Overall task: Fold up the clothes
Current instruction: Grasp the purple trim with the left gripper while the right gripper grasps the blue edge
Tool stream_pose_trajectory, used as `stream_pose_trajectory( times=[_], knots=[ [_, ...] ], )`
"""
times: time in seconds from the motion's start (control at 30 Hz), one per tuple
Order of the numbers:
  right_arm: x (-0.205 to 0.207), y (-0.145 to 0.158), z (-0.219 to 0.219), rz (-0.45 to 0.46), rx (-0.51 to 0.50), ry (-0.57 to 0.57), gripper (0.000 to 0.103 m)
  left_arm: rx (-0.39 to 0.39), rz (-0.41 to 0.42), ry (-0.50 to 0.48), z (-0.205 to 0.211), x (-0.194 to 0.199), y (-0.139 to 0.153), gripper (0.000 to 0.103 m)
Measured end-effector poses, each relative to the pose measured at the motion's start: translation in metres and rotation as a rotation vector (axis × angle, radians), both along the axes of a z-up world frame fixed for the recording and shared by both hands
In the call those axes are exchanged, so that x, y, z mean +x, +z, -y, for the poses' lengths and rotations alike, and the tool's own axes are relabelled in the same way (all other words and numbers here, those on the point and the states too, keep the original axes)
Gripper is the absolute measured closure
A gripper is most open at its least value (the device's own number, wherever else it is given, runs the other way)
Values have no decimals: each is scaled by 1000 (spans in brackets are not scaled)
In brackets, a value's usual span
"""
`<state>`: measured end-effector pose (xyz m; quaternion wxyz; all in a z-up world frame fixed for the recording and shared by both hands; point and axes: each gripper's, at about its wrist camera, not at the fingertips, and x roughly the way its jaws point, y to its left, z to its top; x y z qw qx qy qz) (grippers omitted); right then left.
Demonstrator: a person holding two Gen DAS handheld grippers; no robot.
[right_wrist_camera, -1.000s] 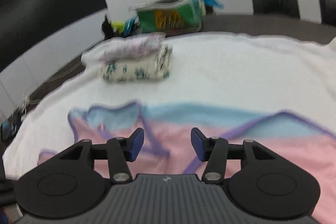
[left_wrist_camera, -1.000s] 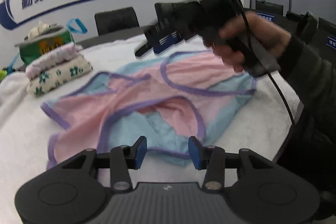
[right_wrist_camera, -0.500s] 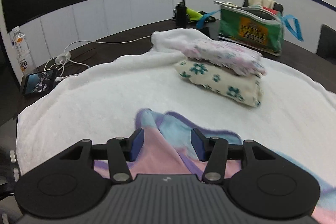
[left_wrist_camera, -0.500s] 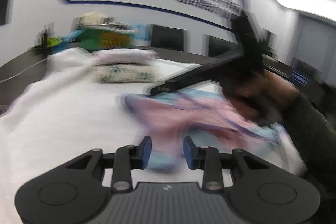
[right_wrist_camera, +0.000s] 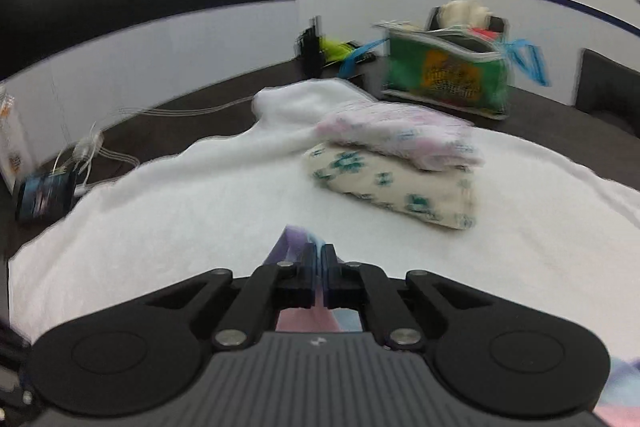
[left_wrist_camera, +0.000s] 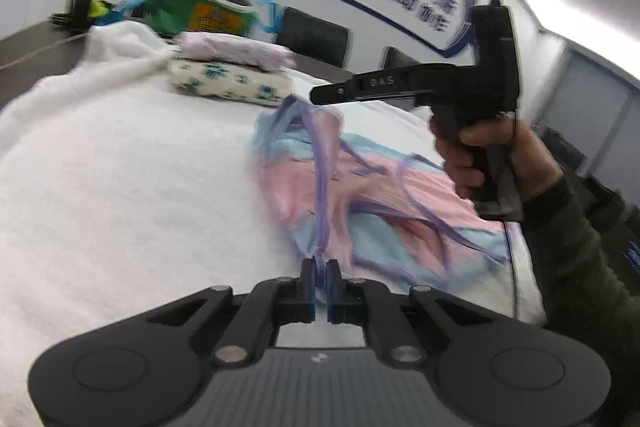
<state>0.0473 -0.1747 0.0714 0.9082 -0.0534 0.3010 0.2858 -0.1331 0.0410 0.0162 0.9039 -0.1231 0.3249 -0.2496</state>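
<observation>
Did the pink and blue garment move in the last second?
Yes. The garment, now pinched by the left gripper, is bunched and pulled nearer the folded stack.

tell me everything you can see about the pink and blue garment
The garment is a soft knit-looking piece in pink and light blue panels, edged with purple binding. It lies crumpled and unfolded on the white towel, near the stack of folded clothes but apart from it. The left gripper is shut on its near purple-trimmed edge, drawing a ridge of fabric taut; the right gripper pinches a far corner, lifting it. Motion blur hides finer detail.
</observation>
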Motion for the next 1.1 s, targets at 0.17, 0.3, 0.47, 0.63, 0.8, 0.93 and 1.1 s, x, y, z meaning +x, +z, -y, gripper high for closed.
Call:
stream_pose_trajectory(
  times=[0.17,0.3,0.47,0.63,0.8,0.93,1.1],
  knots=[
    [-12,-3,23,-25,-10,34,86,-111,17,-17,-30,-2,10,79],
    [-9,4,31,-7,16,18,74,-142,58,83,-57,8,26,68],
    [12,0,20,-59,40,60,74,-113,-37,159,-53,69,23,69],
    [33,-24,-7,-202,65,155,74,-85,-137,186,-33,120,8,70],
    [50,-52,-24,-265,12,162,74,-198,-215,213,-28,139,-12,77],
    [36,-57,-28,-197,-22,236,74,-246,-252,250,-28,148,-26,98],
    [14,-56,-41,-74,-143,301,74,-227,-236,285,-29,146,-30,103]
  ],
)
